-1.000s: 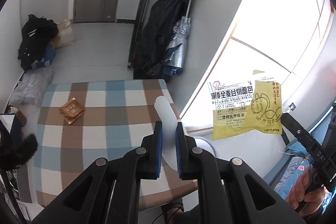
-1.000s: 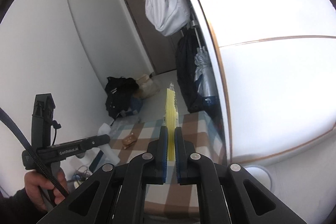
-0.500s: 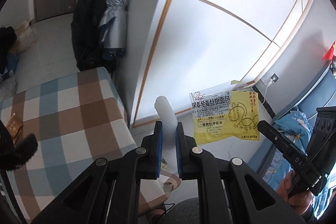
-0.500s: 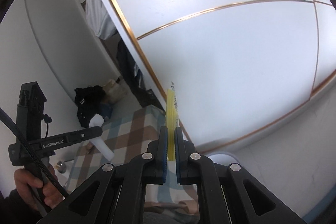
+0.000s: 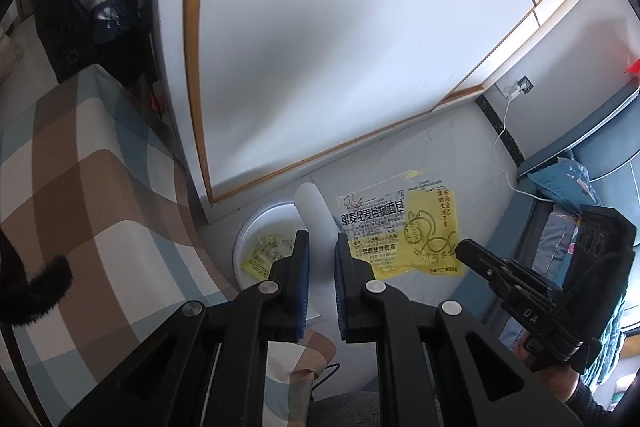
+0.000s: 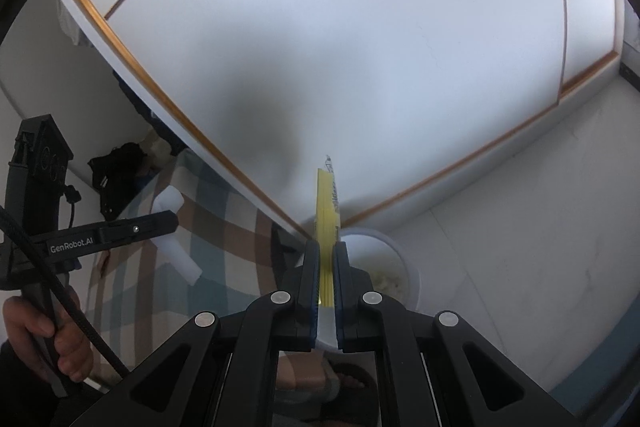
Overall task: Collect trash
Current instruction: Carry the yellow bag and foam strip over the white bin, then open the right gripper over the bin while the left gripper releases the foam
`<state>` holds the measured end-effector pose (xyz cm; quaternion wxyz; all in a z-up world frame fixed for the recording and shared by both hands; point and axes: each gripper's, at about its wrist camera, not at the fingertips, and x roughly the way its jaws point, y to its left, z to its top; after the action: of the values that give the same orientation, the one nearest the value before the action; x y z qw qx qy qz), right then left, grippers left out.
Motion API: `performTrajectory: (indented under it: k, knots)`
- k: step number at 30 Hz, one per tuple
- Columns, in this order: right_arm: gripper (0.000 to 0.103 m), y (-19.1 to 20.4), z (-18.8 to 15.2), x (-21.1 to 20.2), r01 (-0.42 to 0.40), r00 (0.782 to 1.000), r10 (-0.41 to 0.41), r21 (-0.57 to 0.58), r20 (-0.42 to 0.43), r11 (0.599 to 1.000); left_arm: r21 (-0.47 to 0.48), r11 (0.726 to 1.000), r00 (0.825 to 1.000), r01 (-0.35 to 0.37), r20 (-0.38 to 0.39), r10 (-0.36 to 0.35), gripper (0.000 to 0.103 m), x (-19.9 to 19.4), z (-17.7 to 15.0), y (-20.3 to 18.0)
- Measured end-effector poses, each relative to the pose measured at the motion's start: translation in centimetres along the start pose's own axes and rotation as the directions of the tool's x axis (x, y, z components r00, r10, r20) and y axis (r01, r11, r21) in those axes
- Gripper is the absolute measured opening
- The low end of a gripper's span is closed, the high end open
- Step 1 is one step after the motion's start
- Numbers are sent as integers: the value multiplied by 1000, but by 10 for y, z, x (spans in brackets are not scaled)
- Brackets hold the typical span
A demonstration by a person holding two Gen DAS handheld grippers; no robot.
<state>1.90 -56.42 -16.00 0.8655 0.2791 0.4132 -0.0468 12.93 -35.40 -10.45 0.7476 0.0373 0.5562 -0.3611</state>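
My left gripper [image 5: 320, 239] is shut on a white rounded tube-like piece of trash [image 5: 314, 207], which sticks out past its fingertips. In the right wrist view the same white piece [image 6: 172, 239] hangs in the left gripper [image 6: 172, 217] over the checked table. My right gripper [image 6: 326, 247] is shut on a yellow and clear bread wrapper [image 6: 327, 219], seen edge-on there and flat in the left wrist view [image 5: 400, 231]. A round white bin [image 5: 256, 223] stands on the floor below both grippers, with yellow wrappers [image 5: 266, 255] inside. Its rim [image 6: 400, 247] shows just behind the right fingers.
A table with a brown, blue and white checked cloth [image 5: 80, 187] stands left of the bin. A white wardrobe door with gold trim [image 5: 320, 47] rises behind it. Blue bedding [image 5: 560, 183] and a white cable lie at the right. A sandalled foot [image 6: 340, 379] is below.
Both grippers have swung away from the table toward the wardrobe and tilted down, each keeping its piece. The white bin has come into view beneath them.
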Motion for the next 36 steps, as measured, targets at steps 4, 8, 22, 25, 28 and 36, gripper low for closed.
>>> performTrajectory:
  k: [4,8,22,25,28,36]
  knots:
    - [5,-26,-10,26,23,997,-20,51,-74,998,26,1000,999,4,-51,-3,7,22,5,-3]
    - [6,-43,-18,53,26,991,-13,100,-131,995,43,999,996,3,-92,1,7,36,12,-6]
    - [9,-53,-44,120,43,951,-1,128,-308,991,63,998,974,-6,-226,21,8,81,12,-10]
    - [27,-55,-44,120,64,956,-21,139,-291,988,59,998,967,-16,-254,31,8,87,14,-9]
    - [39,-62,-45,113,77,961,-31,156,-276,985,47,999,958,-24,-283,36,9,93,15,-8]
    - [49,-73,-45,103,95,964,-44,186,-262,978,41,997,928,-71,-364,82,19,109,16,-11]
